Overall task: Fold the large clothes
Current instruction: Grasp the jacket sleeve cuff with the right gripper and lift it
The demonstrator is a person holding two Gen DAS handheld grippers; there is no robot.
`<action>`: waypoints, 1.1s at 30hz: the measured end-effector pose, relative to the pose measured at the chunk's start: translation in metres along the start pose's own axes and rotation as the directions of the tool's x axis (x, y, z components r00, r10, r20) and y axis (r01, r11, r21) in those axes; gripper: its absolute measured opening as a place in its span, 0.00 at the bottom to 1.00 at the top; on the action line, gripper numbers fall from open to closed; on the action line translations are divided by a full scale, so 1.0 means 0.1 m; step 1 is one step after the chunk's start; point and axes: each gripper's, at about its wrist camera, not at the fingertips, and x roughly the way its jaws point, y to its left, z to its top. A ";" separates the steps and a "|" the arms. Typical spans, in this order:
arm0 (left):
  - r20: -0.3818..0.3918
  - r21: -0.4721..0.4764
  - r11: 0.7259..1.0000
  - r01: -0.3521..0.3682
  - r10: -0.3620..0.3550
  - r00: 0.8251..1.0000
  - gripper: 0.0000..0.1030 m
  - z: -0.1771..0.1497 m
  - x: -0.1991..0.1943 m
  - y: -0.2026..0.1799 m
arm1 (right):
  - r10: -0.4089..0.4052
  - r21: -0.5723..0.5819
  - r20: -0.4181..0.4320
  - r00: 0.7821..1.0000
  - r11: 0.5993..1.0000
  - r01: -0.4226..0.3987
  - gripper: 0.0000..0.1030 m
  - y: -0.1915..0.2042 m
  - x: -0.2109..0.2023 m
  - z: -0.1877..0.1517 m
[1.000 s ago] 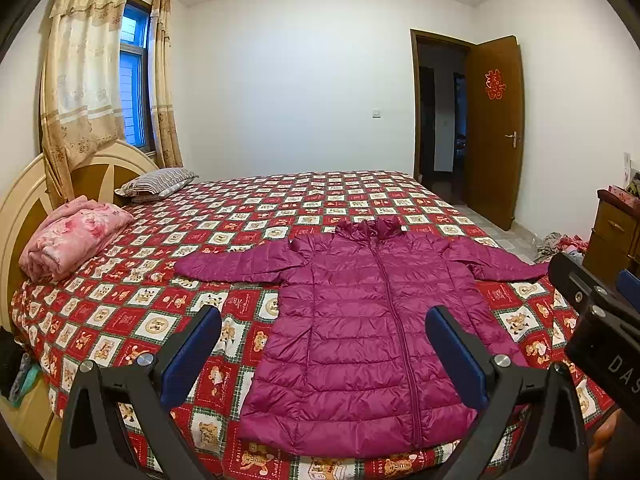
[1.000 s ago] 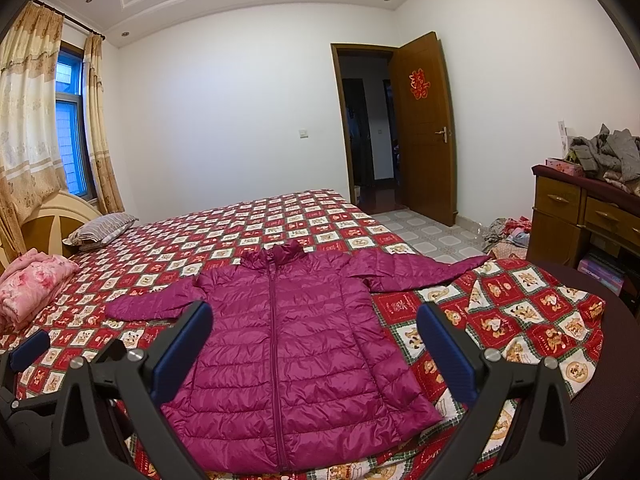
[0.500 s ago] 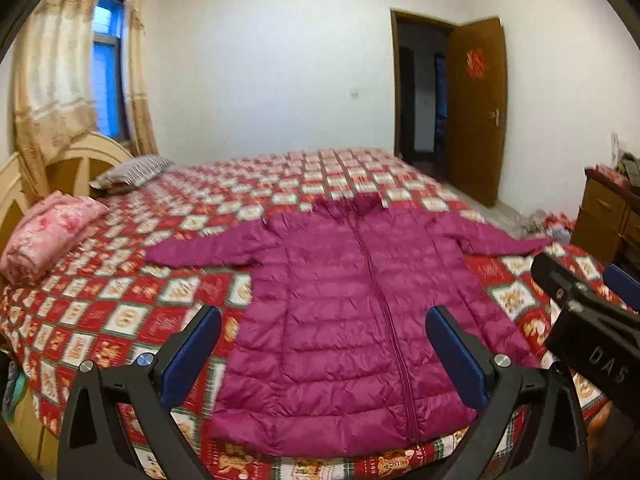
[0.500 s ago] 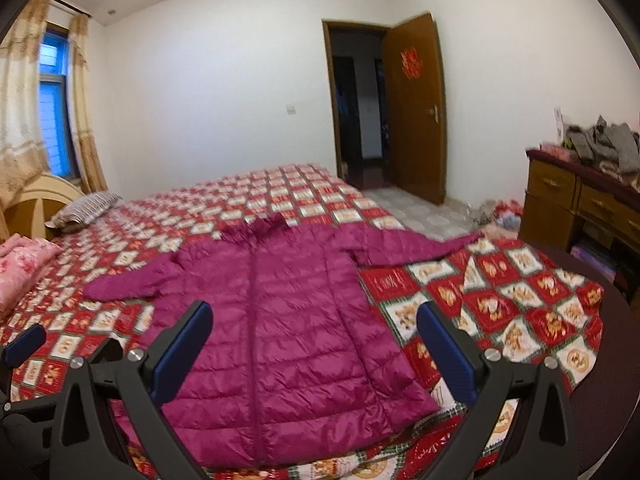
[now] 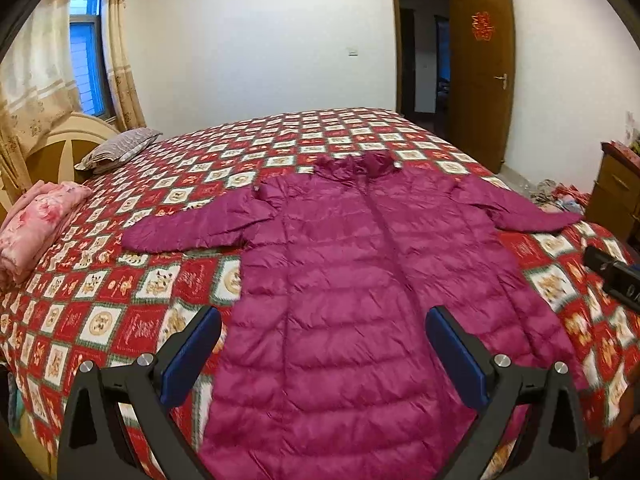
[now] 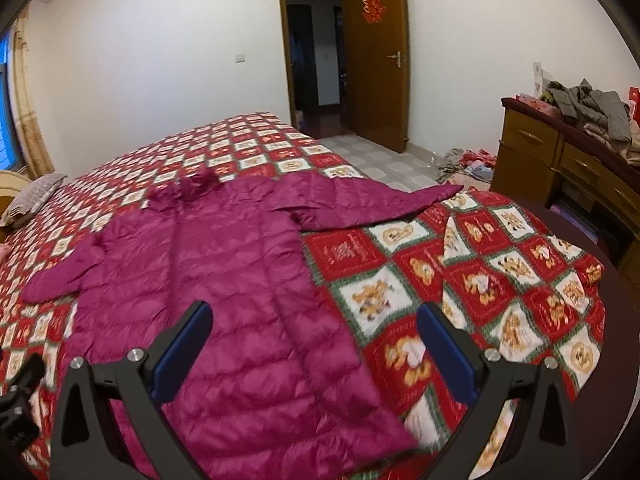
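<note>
We hold the left claw [image 5: 323, 354] and the right claw [image 6: 312, 350] with fingers spread wide apart, gripping nothing, above the magenta puffer jacket [image 5: 360, 288], which lies flat, sleeves outstretched, on the bed [image 5: 120, 304] with its checkered quilt.

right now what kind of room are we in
Most likely a home bedroom. A large bed with a red checked cover fills the view, with a pillow by its headboard. A wooden dresser stands at the side, and a magenta puffer jacket lies spread flat on the bed.
</note>
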 end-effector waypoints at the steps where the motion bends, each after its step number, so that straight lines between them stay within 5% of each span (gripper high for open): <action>1: -0.003 -0.007 1.000 -0.011 0.010 1.000 0.99 0.06 0.06 0.05 | -0.017 0.004 -0.001 1.000 1.000 0.017 1.00 -0.01 0.08 0.08; 19: -0.041 -0.064 0.992 -0.110 0.108 0.993 0.99 0.77 1.39 0.69 | -0.208 0.016 0.057 0.976 0.978 0.208 1.00 -0.30 1.10 1.03; 22: -0.055 -0.042 0.992 -0.120 0.118 0.992 0.99 0.73 1.70 0.72 | -0.243 0.092 0.019 0.970 0.966 0.240 0.99 -0.69 1.44 1.18; 25: -0.055 -0.046 0.994 -0.104 0.101 0.993 0.99 0.66 1.96 0.78 | -0.265 0.226 -0.035 0.964 0.937 0.266 0.85 -1.24 1.73 1.28; 29: -0.070 -0.081 0.991 -0.108 0.103 0.992 0.99 0.54 2.22 0.87 | -0.303 0.402 -0.122 0.945 0.855 0.326 0.81 -1.96 2.11 1.32; 33: -0.099 -0.145 0.983 -0.112 0.098 0.990 0.99 0.42 2.45 0.99 | -0.234 0.446 -0.187 0.954 0.845 0.294 0.77 -2.22 2.51 1.36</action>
